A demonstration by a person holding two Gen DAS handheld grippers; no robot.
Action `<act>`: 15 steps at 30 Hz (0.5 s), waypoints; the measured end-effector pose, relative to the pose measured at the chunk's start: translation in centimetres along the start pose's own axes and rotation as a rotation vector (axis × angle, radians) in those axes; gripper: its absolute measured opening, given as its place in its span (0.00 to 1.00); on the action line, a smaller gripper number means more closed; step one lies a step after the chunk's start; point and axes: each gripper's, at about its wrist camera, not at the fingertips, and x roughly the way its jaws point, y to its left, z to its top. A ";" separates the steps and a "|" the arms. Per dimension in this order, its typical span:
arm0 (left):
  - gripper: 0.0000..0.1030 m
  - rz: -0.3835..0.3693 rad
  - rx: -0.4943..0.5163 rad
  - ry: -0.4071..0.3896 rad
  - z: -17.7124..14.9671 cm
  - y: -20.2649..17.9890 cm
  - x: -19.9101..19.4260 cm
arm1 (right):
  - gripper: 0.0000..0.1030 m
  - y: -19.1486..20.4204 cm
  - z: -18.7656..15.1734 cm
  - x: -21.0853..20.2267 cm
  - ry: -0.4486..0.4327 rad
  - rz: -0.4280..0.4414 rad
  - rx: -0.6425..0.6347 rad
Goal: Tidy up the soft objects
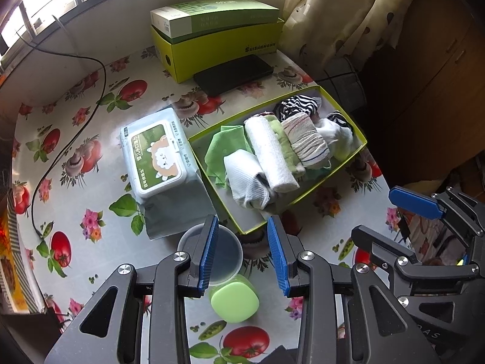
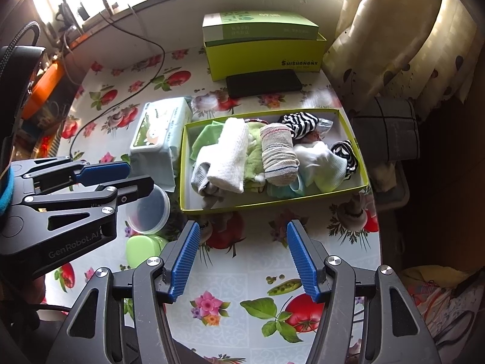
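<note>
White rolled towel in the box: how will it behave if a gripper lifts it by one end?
The white rolled towel looks like soft knit cloth, so it will probably sag and may unroll. It is likely light. It lies pressed against the green cloth in the box, so that neighbour may drag along.

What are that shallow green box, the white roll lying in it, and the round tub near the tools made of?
The box looks like printed cardboard: thin, straight walls with a matte pale inside. The white roll seems to be woven cotton or terry cloth, judging by its waffle texture and soft folds. The tub is probably translucent plastic: cloudy, smooth, with a thin rim.
</note>
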 end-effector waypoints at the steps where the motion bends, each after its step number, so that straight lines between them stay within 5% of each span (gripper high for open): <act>1: 0.34 0.000 0.001 -0.001 0.0 0.0 0.0 | 0.58 0.0 0.0 0.0 0.001 0.000 0.000; 15: 0.34 0.012 0.004 0.003 -0.1 0.0 0.3 | 0.58 -0.1 -0.1 0.1 0.002 0.001 0.001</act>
